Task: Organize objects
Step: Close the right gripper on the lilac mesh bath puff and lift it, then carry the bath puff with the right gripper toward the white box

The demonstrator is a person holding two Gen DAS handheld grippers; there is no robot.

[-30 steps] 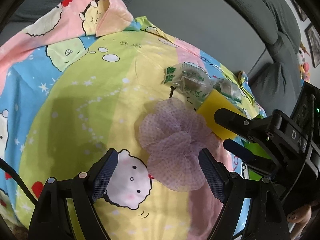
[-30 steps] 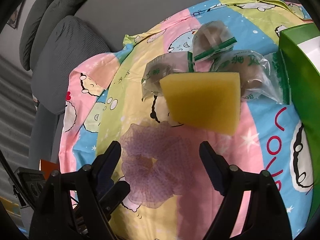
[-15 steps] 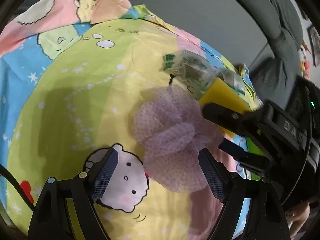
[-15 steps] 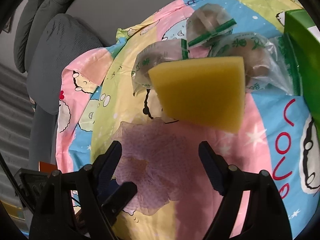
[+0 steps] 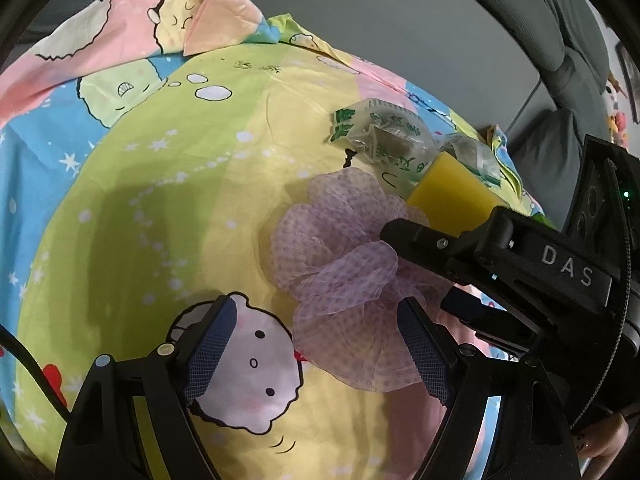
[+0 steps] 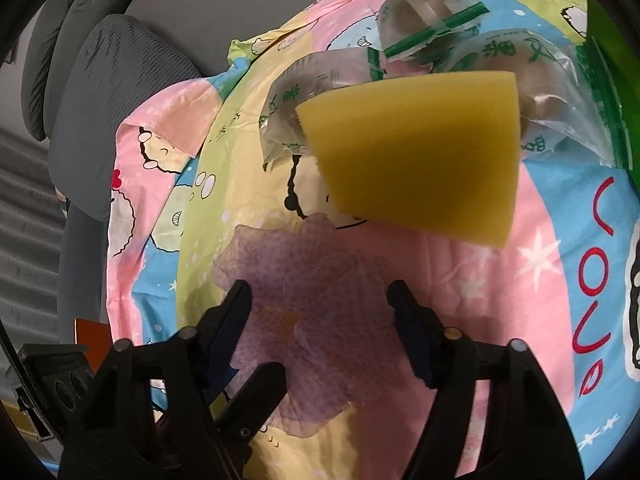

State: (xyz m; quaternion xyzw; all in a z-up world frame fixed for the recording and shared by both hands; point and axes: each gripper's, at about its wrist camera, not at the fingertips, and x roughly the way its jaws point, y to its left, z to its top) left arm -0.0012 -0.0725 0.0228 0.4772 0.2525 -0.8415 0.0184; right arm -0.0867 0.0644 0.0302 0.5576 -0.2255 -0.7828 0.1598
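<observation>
Low in the right wrist frame, between your right gripper point(image 6: 320, 312) fingers, lies the lilac mesh scrunchie point(image 6: 304, 280); the jaws have just been closing around it, though the pads do not yet visibly press on the mesh, so count it as not gripped. Above it, centre frame: one yellow sponge point(image 6: 416, 152), overlapping three clear packets with green print point(image 6: 424, 28). Right edge: a green box point(image 6: 616, 60). All items rest on a cartoon-print sheet point(image 6: 552, 280).

In the left wrist frame, your left gripper point(image 5: 316, 348) stands wide open at the bottom, nothing between its fingers but sheet point(image 5: 140, 200) and the scrunchie's point(image 5: 340, 264) lower edge. Your right gripper's point(image 5: 424, 264) black fingers reach in from the right onto the scrunchie. Sponge point(image 5: 448, 196) and packets point(image 5: 380, 136) sit at upper right.
</observation>
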